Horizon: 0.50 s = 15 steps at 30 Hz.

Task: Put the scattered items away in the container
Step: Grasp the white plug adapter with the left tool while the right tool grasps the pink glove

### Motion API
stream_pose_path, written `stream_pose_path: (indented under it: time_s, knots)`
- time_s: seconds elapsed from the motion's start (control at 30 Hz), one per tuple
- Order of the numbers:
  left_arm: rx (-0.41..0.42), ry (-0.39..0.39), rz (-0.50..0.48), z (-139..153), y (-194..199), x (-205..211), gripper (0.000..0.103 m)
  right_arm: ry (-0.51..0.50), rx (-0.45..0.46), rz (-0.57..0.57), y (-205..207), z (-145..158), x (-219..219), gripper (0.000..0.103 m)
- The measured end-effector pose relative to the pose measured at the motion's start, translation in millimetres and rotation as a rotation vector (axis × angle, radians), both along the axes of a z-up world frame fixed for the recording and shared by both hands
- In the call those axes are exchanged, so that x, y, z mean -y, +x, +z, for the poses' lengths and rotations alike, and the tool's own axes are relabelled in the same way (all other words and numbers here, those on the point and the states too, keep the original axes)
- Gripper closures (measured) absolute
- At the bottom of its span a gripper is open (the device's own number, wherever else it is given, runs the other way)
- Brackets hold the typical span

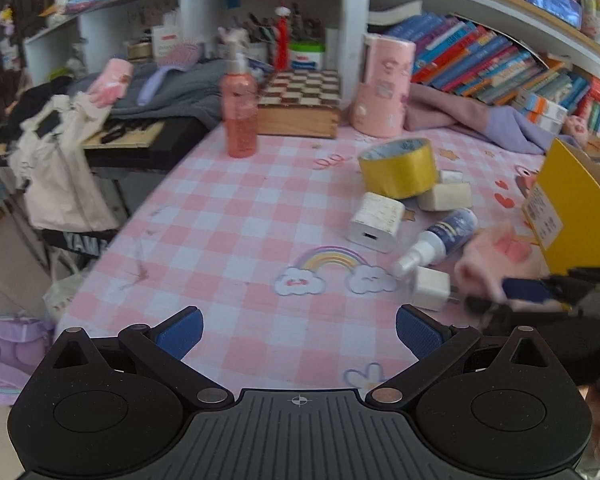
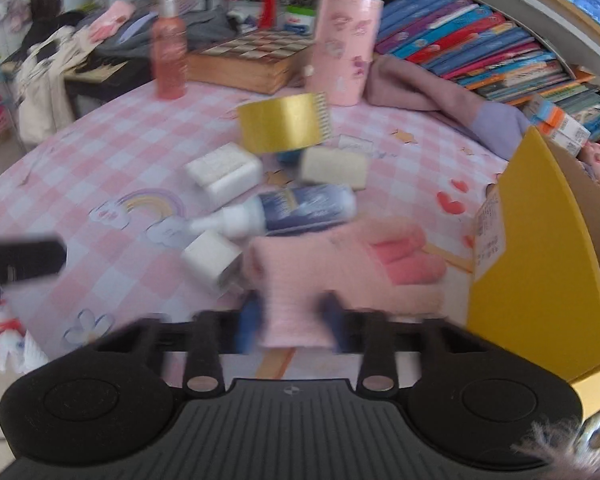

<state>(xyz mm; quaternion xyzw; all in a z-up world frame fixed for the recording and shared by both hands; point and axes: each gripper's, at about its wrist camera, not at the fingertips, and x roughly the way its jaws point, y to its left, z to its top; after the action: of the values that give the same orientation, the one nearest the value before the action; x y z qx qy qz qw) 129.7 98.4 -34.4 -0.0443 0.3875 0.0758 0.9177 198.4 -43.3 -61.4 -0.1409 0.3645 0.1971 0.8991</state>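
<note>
On the pink checked tablecloth [image 1: 236, 208] lie a yellow tape roll [image 1: 398, 168], white charger blocks [image 1: 376, 222], a blue spray bottle [image 1: 440, 240] and a pink knitted glove [image 1: 500, 260]. A yellow cardboard box [image 1: 576, 216] stands at the right. My left gripper [image 1: 298, 332] is open and empty above the cloth. My right gripper [image 2: 292, 320] is shut on the pink glove [image 2: 340, 268], next to the yellow box [image 2: 540, 260]. The right wrist view is blurred. The tape roll [image 2: 280, 126], spray bottle [image 2: 300, 208] and chargers [image 2: 224, 172] lie beyond it.
A pink pump bottle [image 1: 240, 112], a wooden chessboard box [image 1: 300, 104] and a pink cylinder [image 1: 382, 88] stand at the back. A folded pink-purple cloth [image 1: 480, 120] lies before a row of books [image 1: 500, 64]. The table's left edge drops to bags.
</note>
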Motion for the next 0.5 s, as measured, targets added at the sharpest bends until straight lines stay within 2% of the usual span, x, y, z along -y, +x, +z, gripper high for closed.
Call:
stream_pose_path:
  time_s: [0.03, 0.17, 0.23, 0.3, 0.5]
  knots:
    - [0.001, 0.006, -0.014, -1.6, 2.8, 3.8, 0.001, 0.020, 0.021, -0.018, 2.5, 5.7, 4.1, 0.086]
    - [-0.002, -0.010, -0.090, -8.7, 18.2, 20.6, 0.010, 0.082, 0.091, -0.053, 11.8, 30.5, 18.7, 0.089]
    - [-0.006, -0.019, -0.130, -12.3, 27.6, 31.4, 0.016, 0.093, 0.103, -0.049, 15.7, 38.8, 22.2, 0.089]
    - [-0.015, -0.023, -0.172, -16.0, 37.1, 42.2, 0.027, 0.094, 0.101, -0.038, 17.9, 42.8, 24.2, 0.089]
    - [-0.034, -0.006, -0.239, -27.8, 57.1, 69.4, 0.030, 0.079, 0.074, -0.036, 21.0, 43.6, 31.0, 0.089]
